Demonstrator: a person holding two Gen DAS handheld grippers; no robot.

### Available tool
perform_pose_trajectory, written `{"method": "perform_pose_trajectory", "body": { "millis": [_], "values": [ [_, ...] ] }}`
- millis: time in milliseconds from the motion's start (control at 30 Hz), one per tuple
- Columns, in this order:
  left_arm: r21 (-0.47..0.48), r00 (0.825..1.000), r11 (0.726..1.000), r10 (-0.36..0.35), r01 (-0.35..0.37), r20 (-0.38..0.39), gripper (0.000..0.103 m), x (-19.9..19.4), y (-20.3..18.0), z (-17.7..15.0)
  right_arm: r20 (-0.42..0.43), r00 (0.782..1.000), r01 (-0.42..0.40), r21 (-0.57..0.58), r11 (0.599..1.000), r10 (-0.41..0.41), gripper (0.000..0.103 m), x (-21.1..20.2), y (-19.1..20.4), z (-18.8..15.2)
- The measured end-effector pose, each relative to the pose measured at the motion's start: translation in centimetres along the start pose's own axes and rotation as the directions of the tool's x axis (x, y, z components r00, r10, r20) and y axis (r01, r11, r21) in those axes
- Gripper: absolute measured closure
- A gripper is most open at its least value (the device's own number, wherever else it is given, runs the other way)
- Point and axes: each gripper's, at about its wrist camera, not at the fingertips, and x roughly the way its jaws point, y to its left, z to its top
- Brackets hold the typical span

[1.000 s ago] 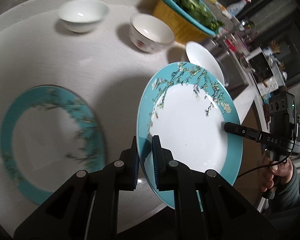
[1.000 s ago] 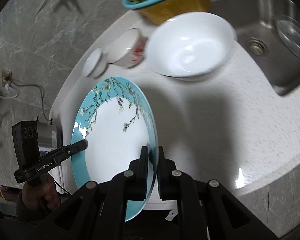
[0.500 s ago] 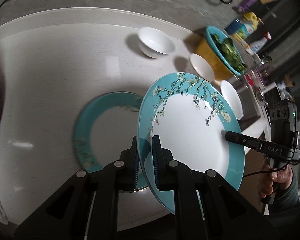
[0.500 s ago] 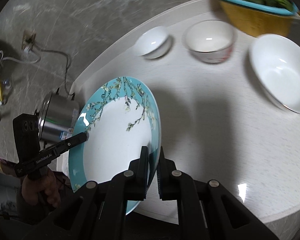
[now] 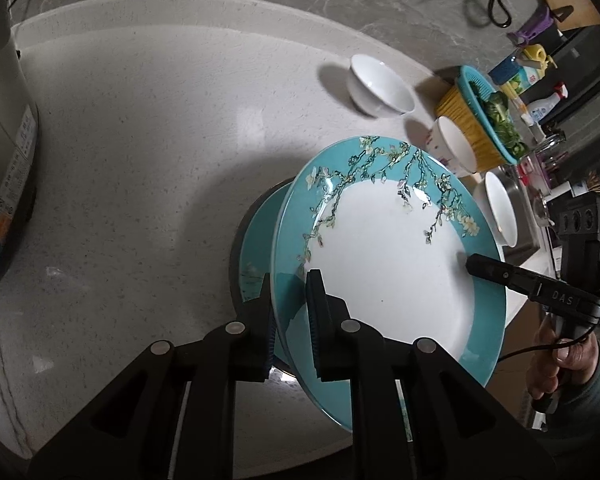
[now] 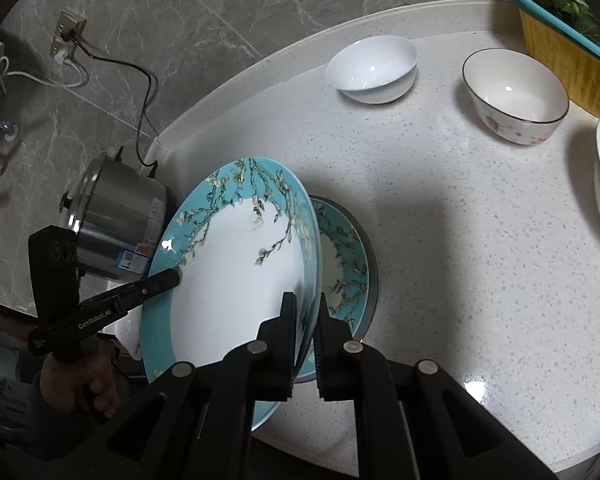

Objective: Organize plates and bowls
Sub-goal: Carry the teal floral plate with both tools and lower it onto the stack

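Black left claw (image 6: 172, 278) marked GenRobot.AI, right claw (image 5: 474, 266) marked DAS

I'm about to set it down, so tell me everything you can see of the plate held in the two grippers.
The plate is round, glossy, ceramic-looking, with a white centre and a teal rim painted with blossoming branches. It looks clean and whole. It is held tilted above a matching plate lying on the counter. The left gripper clamps one edge and the right gripper clamps the opposite edge. I cannot tell whether the two plates touch.
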Motion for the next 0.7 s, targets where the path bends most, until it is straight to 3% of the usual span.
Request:
{"method": "perform_pose_trajectory", "body": {
  "millis": [400, 700],
  "values": [
    [0.073, 0.998, 0.997, 0.024, -0.02, -0.063, 0.088, 4.4, 2.0, -1.0, 0.012, 0.99, 0.141, -0.044, 0.989, -0.141, 0.092, 3.2, -1.0, -0.5],
    [0.099, 0.997, 0.994, 0.047, -0.041, -0.063, 0.088, 5.8, 1.8, -0.2, 0.032, 0.985, 0.17, -0.081, 0.982, -0.168, 0.09, 4.3, -1.1, -0.8]
  ]
}}
